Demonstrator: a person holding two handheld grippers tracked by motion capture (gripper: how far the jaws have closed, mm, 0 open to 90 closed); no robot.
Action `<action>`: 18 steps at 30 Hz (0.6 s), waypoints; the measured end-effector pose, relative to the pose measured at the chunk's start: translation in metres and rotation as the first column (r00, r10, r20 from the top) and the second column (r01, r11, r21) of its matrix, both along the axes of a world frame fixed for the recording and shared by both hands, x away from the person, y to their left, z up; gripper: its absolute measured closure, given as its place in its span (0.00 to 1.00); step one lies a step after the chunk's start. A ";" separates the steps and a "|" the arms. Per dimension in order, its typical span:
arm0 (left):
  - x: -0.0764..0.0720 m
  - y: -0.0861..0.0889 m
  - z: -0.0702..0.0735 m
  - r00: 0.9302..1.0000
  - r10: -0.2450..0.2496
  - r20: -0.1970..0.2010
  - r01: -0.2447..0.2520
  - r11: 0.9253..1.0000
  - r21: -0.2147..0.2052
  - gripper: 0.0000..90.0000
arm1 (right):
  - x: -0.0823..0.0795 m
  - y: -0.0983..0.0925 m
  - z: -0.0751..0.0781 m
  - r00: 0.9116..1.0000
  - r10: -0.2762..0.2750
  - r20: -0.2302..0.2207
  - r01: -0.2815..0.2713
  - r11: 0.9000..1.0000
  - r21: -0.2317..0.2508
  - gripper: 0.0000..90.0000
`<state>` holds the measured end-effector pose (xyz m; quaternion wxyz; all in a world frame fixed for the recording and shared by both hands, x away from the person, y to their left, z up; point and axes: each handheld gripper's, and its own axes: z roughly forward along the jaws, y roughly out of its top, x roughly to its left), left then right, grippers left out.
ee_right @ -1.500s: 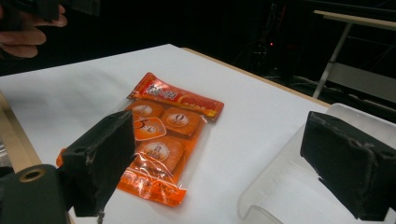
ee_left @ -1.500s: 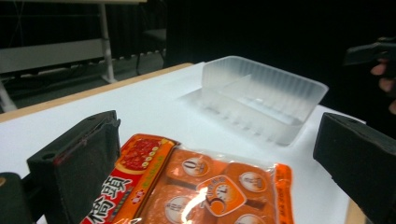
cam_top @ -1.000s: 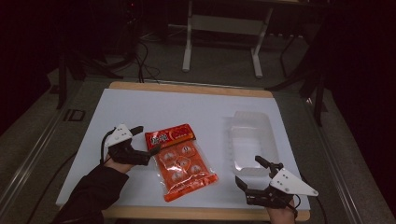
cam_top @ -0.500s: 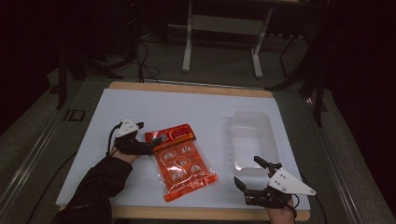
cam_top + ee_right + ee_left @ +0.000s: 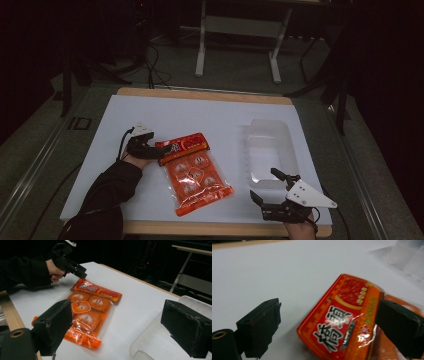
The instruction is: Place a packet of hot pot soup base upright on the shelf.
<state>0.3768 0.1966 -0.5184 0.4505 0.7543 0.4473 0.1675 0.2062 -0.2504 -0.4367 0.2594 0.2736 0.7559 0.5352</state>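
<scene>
Two open jaws of your left gripper (image 5: 159, 149) sit around the red top edge of the orange snack bag (image 5: 195, 175) at ten o'clock on the white table (image 5: 200, 115), so squeeze slowly, while your right gripper (image 5: 265, 192) waits open at five o'clock.
</scene>
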 end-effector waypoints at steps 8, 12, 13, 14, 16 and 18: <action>0.003 0.004 -0.010 0.998 0.012 -0.056 -0.012 1.000 -0.003 0.14 | 0.000 0.001 -0.001 1.000 0.006 -0.007 -0.006 1.000 -0.004 0.11; 0.004 0.003 -0.014 0.996 0.016 -0.082 -0.017 1.000 -0.008 0.16 | 0.000 0.002 -0.001 1.000 0.009 -0.009 -0.009 1.000 -0.006 0.11; 0.005 0.003 -0.015 0.996 0.013 -0.089 -0.013 1.000 0.002 0.17 | 0.000 0.002 -0.001 1.000 0.009 -0.010 -0.009 1.000 -0.007 0.11; 0.005 0.002 -0.016 0.995 0.004 -0.099 -0.004 1.000 0.002 0.17 | 0.000 0.002 -0.001 1.000 0.010 -0.011 -0.010 1.000 -0.008 0.11; 0.005 0.001 -0.018 0.994 -0.003 -0.113 0.005 1.000 0.011 0.20 | 0.000 0.002 -0.001 1.000 0.011 -0.011 -0.011 1.000 -0.008 0.11; 0.005 0.001 -0.020 0.992 -0.009 -0.124 0.010 1.000 0.006 0.24 | 0.000 0.002 -0.001 1.000 0.011 -0.012 -0.011 1.000 -0.008 0.11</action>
